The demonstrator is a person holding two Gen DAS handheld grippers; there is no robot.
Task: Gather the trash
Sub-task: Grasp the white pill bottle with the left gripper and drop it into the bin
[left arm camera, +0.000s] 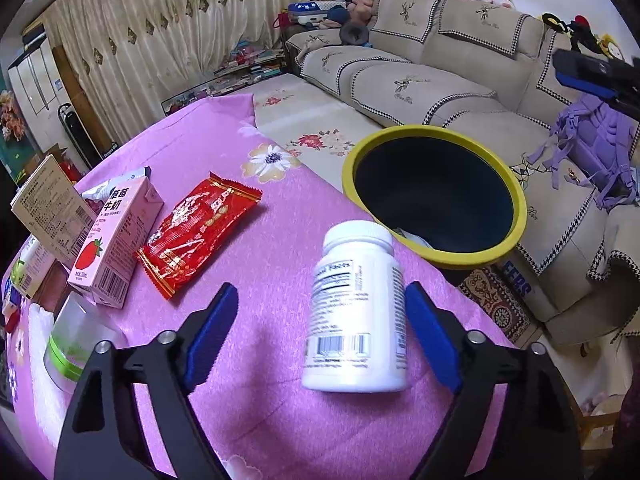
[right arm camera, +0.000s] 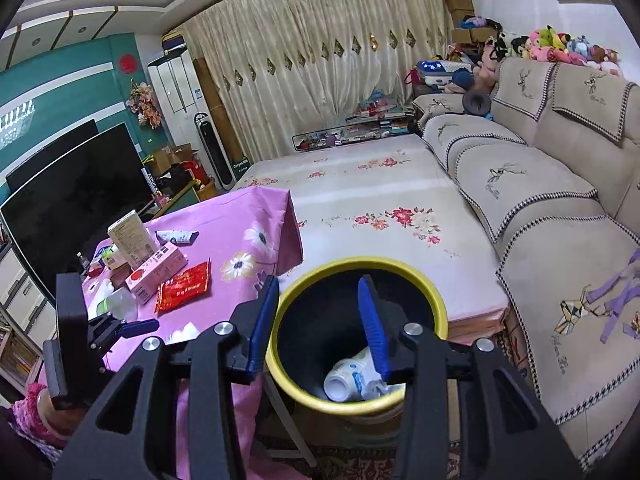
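The left gripper (left arm camera: pixel 320 340) stands wide open over the pink-clothed desk (left arm camera: pixel 256 168), straddling a white pill bottle (left arm camera: pixel 356 312) that lies between its 2 blue pads, close to the right pad (left arm camera: pixel 430 336) but apparently not yet pressed. The bottle's long axis runs roughly along the gripper's pointing line, cap toward the yellow-rimmed bin (left arm camera: pixel 436 196) just beyond. The right gripper (right arm camera: pixel 320 328) hangs part open and empty over that bin, so the left is far nearer.
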